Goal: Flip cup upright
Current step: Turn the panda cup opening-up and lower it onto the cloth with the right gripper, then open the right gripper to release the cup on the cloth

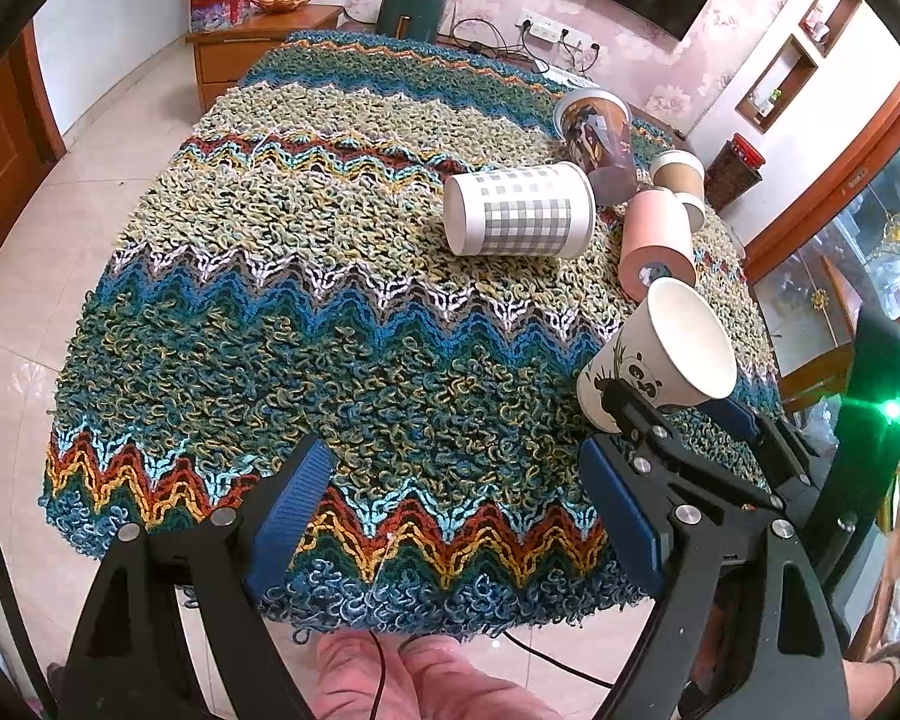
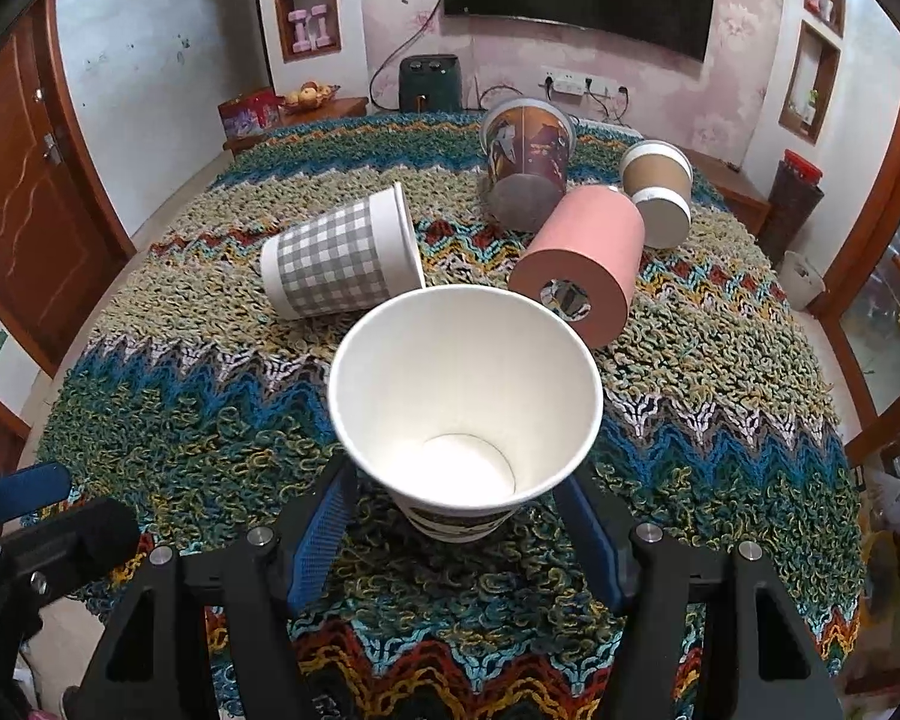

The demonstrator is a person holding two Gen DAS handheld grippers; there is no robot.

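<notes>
A white paper cup with a panda print (image 1: 660, 354) is held in my right gripper (image 2: 456, 504), mouth tilted up and away; its white inside fills the middle of the right wrist view (image 2: 462, 396). The blue pads (image 2: 324, 534) press its lower wall from both sides. In the left wrist view the right gripper (image 1: 684, 414) holds the cup just above the shaggy zigzag cloth (image 1: 330, 330). My left gripper (image 1: 450, 516) is open and empty over the table's near edge.
Several cups lie on their sides further back: a grey checked cup (image 2: 342, 258), a pink cup (image 2: 582, 264), a dark printed cup (image 2: 528, 162) and a brown cup (image 2: 660, 192). The cloth-covered table ends near my left gripper; tiled floor lies to the left.
</notes>
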